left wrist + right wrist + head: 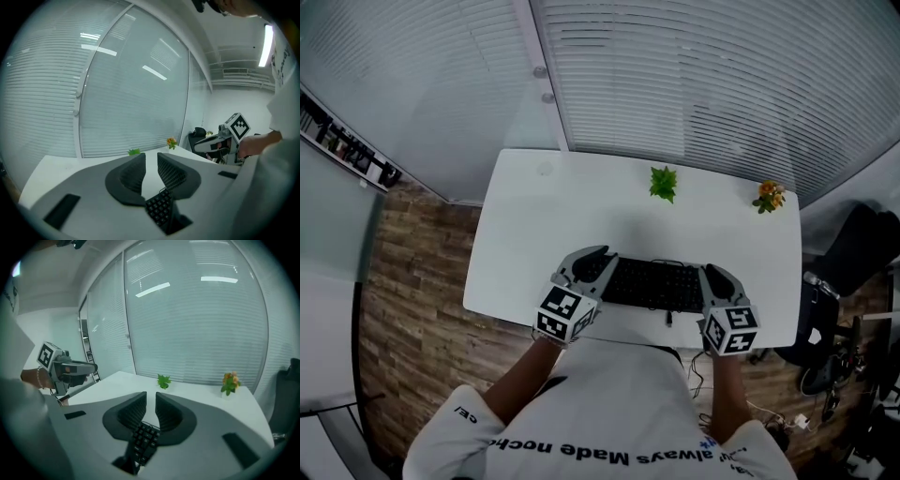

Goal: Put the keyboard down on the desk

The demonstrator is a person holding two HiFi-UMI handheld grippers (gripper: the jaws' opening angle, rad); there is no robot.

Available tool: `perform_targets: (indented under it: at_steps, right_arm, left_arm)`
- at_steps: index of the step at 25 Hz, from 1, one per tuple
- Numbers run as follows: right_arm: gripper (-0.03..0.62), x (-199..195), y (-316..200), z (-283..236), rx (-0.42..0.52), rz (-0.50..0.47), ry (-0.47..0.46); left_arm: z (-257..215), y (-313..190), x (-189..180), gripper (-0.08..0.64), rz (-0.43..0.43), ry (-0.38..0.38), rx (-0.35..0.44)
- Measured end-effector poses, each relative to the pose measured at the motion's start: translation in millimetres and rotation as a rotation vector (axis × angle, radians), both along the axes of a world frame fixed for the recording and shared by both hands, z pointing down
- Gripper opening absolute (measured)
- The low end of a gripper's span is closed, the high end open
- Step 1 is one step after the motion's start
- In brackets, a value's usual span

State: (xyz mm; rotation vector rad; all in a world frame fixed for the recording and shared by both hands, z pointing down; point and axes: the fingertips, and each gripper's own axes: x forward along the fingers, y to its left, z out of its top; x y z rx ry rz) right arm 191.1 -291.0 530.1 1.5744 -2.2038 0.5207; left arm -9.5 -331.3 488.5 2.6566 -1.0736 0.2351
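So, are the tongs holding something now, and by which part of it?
Yes: the black keyboard, held by its two short ends. The left tongs grip its left end, the right tongs its right end.

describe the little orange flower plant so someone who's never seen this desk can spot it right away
Find the white desk below the window blinds. Two small plants stand along its far edge; take the orange-flowered plant near the far right corner. Its neighbour, the green plant nearer the middle, has leaves only, no blooms.
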Motion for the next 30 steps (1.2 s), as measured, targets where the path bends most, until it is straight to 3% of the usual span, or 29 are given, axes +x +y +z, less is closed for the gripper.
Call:
perform_targets:
  at_steps: [7, 17, 30]
  right_arm:
    - [0.051, -29.8, 4.2, -70.4, 0.152, -0.071, 0.009]
    - [0.031, -53.0, 21.4, -149.3, 0.312, -0.132, 0.015]
    - [0.026, -59.4, 25.7, -174.0, 0.352, -0.140, 0.026]
  left_arm:
    - [-73.1, 11.2, 5.9, 0.063, 0.000, 0.070, 0.169]
    - [-145.4, 27.4, 5.6, 0.044, -0.021, 0.138, 0.305]
    - [-162.5, 33.5, -1.0, 0.041, -0.036, 0.133, 0.327]
